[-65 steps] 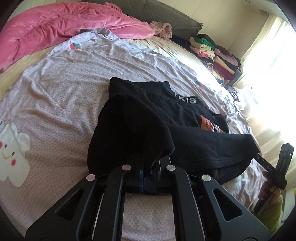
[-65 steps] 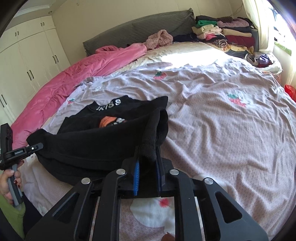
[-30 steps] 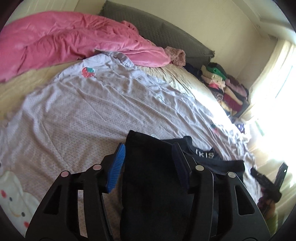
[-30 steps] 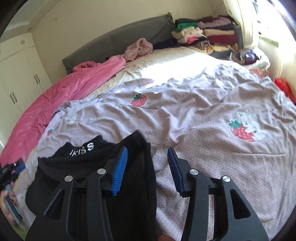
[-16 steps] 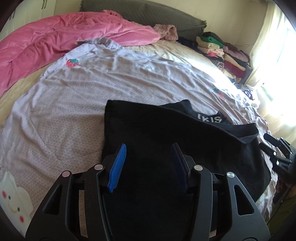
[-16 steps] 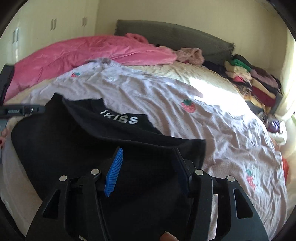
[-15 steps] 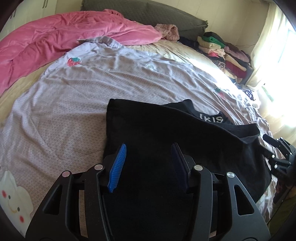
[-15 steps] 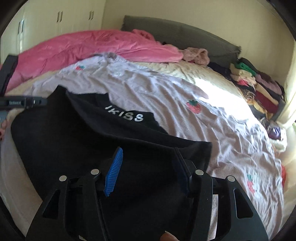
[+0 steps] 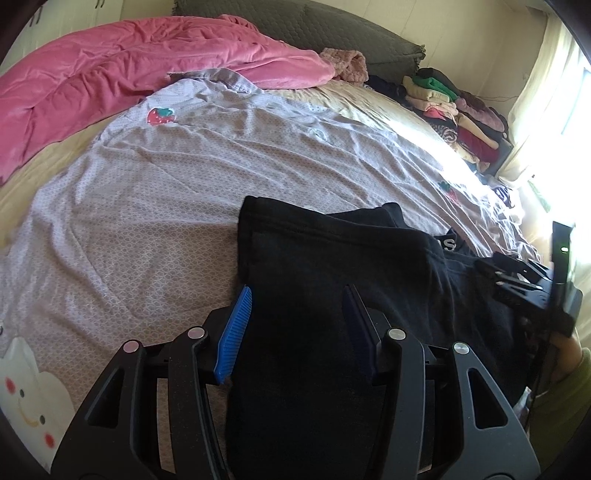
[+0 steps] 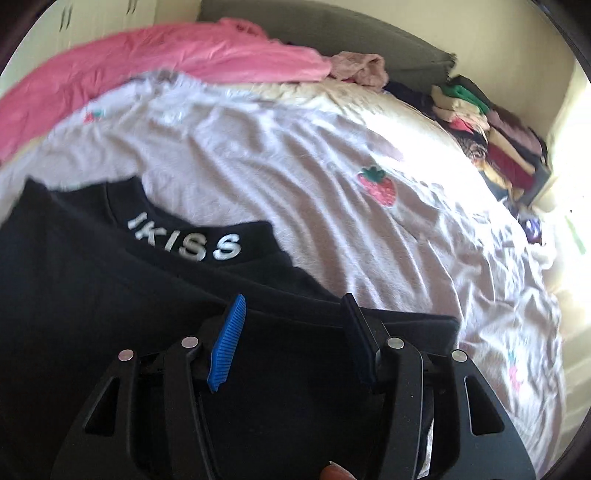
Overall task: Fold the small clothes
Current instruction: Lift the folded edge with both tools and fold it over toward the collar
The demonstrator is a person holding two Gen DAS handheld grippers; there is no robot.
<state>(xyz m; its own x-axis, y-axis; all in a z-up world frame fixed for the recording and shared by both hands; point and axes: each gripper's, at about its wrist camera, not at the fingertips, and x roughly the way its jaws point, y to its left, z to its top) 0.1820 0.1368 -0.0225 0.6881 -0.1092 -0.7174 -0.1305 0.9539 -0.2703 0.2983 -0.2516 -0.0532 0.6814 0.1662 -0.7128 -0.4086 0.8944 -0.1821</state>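
A black top [image 9: 332, 266] lies folded on the lilac sheet [image 9: 147, 221], one layer doubled over another. My left gripper [image 9: 296, 291] hovers open over its left part; the blue pads [image 9: 236, 328] touch no fabric. At the top's right edge the right gripper [image 9: 517, 280] shows as a black frame, held by a hand [image 9: 565, 347]. In the right wrist view the black top [image 10: 92, 288] fills the lower left, its collar lettering [image 10: 184, 245] reading IKISS. My right gripper [image 10: 293, 299] stands open just above the cloth, gripping nothing.
A pink quilt [image 9: 110, 74] is heaped along the far left of the bed below a grey headboard cushion [image 9: 332, 33]. A stack of folded clothes [image 9: 458, 114] sits at the far right by a bright curtained window. Strawberry prints [image 10: 376, 186] dot the sheet.
Both grippers, shut on the top two seconds ago, stand open. In the last second the right gripper swung across the top toward its collar and rolled; the left sank slightly.
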